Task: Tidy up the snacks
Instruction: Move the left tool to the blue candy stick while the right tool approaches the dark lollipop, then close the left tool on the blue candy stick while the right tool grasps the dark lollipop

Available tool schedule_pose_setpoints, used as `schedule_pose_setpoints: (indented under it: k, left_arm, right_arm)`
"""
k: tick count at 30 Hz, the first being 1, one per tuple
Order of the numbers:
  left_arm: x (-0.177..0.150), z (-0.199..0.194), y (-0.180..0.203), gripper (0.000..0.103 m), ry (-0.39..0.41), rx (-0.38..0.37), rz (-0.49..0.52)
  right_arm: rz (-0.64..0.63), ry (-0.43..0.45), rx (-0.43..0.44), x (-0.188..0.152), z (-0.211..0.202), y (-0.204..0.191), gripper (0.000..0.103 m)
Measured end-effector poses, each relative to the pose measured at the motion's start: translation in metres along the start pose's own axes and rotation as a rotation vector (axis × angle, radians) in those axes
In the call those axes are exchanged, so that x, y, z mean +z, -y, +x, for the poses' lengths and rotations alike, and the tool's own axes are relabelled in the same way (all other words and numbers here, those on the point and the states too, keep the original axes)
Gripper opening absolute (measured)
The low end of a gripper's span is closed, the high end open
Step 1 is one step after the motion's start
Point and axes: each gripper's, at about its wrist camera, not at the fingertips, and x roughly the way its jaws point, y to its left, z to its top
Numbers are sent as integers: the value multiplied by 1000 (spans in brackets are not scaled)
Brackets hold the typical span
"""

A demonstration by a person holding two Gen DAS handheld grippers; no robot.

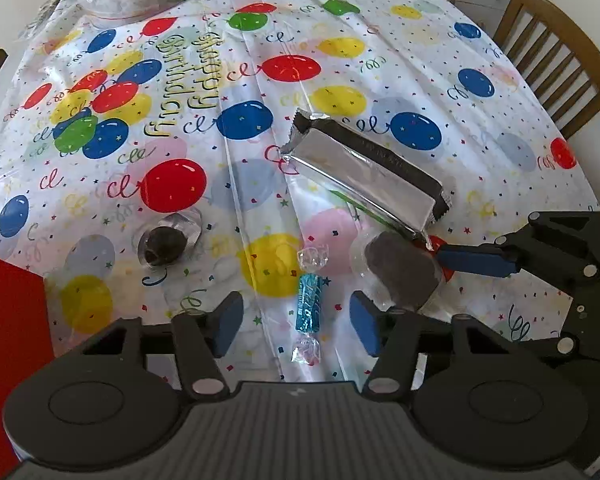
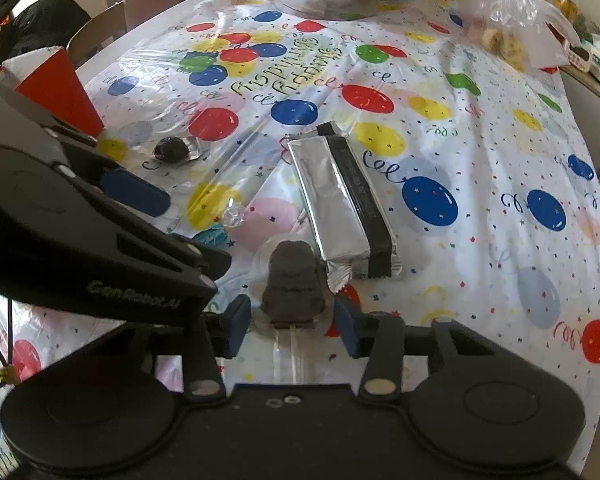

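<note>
Between right hand-held gripper (image 2: 291,324) pads — wrapped chocolate figure (image 2: 289,280), untouched.

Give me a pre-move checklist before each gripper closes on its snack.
1. Left gripper open around the blue wrapped candy: ok.
2. Right gripper open around the brown chocolate figure: ok.
3. Figure clear of the silver snack bar: not ok, the bar's crimped end touches it.
4. Grippers clear of each other: cannot tell, they sit close.
5. Red box within reach as a drop spot: cannot tell.
</note>
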Motion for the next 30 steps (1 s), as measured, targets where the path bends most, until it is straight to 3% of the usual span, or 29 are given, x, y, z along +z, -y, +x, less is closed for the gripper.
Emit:
schedule_pose_setpoints:
  k: [3, 14, 30]
  left_arm:
    - [-1, 2, 1, 47, 1, -4, 8]
    - [-8, 1, -2, 20, 18, -51, 8]
    - [-15, -7, -10, 16, 36, -65, -36]
  right_arm:
    - [-15, 9, -1, -1, -1, -1, 38]
    - [20, 8, 11, -5, -6, 1, 38]
    - [154, 30, 43, -31, -37, 4, 38]
